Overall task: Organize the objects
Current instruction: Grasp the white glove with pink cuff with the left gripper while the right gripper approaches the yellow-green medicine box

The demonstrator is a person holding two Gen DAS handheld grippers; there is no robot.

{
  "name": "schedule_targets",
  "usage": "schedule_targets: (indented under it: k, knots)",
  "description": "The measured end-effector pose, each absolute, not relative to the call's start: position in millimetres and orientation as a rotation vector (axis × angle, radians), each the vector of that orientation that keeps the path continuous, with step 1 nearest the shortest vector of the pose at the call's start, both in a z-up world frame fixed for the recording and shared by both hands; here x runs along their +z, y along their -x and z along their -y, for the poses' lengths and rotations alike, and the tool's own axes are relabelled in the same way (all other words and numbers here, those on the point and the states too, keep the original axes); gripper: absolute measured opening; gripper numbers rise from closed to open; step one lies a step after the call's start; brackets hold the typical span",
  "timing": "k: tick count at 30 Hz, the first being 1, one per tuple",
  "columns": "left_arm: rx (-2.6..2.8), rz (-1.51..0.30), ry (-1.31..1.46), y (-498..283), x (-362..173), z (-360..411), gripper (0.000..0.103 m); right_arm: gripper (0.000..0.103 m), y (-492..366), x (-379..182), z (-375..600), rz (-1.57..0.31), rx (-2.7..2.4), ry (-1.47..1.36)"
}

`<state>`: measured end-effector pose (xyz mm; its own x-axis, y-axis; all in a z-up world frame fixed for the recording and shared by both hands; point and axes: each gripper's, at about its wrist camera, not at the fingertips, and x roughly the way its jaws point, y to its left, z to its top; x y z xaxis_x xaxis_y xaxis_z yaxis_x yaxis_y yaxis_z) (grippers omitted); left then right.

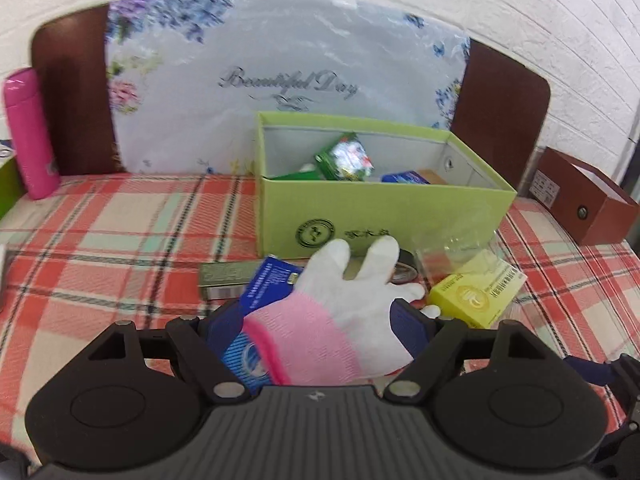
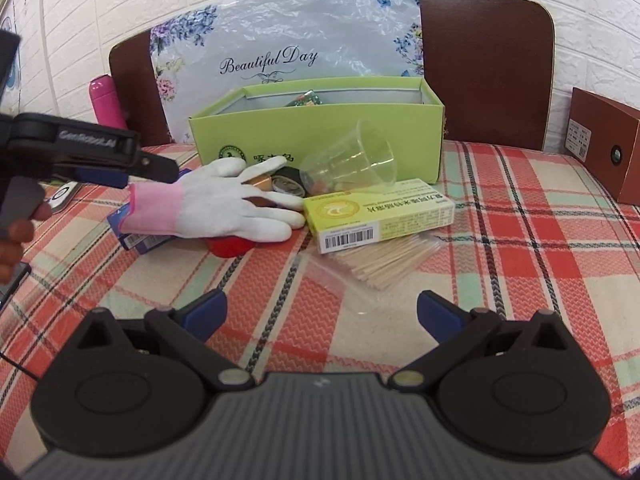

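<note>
At 9 o'clock in the right wrist view stands a pink bottle [image 2: 105, 100], with the left gripper [image 2: 160, 168] reaching in from that side toward the cuff of a white glove [image 2: 224, 204]. In the left wrist view the left gripper [image 1: 320, 316] has its 2 fingers spread to either side of the glove [image 1: 340, 304]; I cannot tell whether they press it. The glove lies on a blue box [image 2: 136, 236] and a red object [image 2: 230, 246]. At 12 o'clock sits the green box [image 2: 320, 136], a clear cup [image 2: 352, 156] tipped against its front. Toward 3 o'clock lie a yellow box [image 2: 380, 214] and toothpicks [image 2: 384, 264]. The right gripper [image 2: 320, 312] hangs released above the checked cloth [image 2: 520, 248].
</note>
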<state>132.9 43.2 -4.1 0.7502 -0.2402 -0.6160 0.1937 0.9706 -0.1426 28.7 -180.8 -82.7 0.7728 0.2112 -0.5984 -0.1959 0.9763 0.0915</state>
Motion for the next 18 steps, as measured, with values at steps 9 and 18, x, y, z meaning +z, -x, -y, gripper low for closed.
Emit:
schedule_targets:
  k: [9, 18]
  knots:
    - [-0.409, -0.791, 0.077, -89.8, -32.6, -29.0, 0.009, 0.103, -53.3, -81.0, 184.6, -0.651, 0.169, -0.081]
    - [-0.379, -0.759, 0.092, -63.2, -31.0, -41.7, 0.020, 0.103, -134.8, -88.8, 156.0, -0.692, -0.030, -0.119]
